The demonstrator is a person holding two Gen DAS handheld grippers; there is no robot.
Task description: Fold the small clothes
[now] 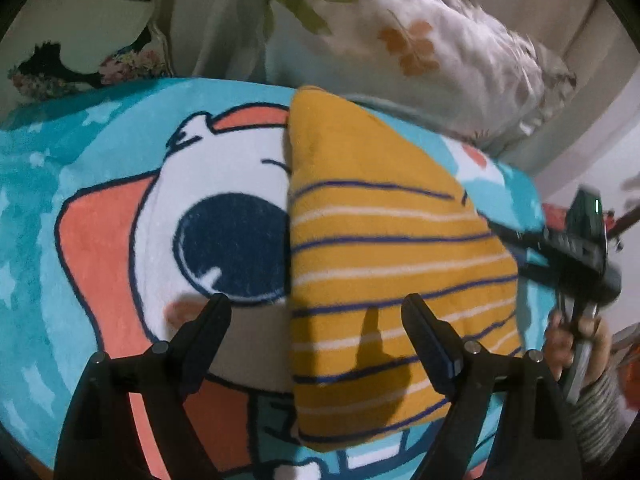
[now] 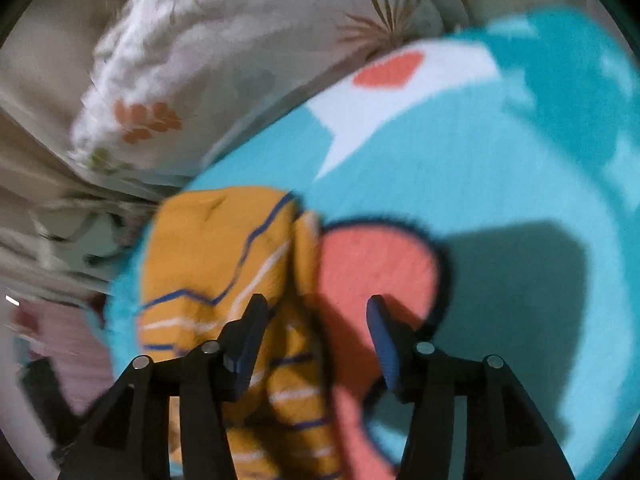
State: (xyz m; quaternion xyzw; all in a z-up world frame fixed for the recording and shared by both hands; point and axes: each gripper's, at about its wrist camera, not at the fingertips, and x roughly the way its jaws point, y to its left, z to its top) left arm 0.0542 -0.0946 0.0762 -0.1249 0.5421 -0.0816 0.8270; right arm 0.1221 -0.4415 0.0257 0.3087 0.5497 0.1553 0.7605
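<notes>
A small mustard-yellow garment (image 1: 384, 264) with thin navy and white stripes lies folded into a wedge on a turquoise cartoon mat (image 1: 100, 140). My left gripper (image 1: 316, 304) hovers open above the garment's left folded edge, nothing between its fingers. In the left wrist view the right gripper's body (image 1: 576, 248) and the hand holding it sit at the garment's right side. In the blurred right wrist view the garment (image 2: 208, 264) lies bunched at lower left, and my right gripper (image 2: 316, 308) stands open over its right edge and a coral patch of the mat (image 2: 520, 160), gripping nothing.
A white pillow with orange and green leaf print (image 1: 420, 40) lies past the mat's far edge, next to beige bedding (image 2: 36, 80). A cushion with a black-and-white pattern (image 1: 80, 20) sits at the far left. A striped sleeve (image 1: 600, 412) shows at the right.
</notes>
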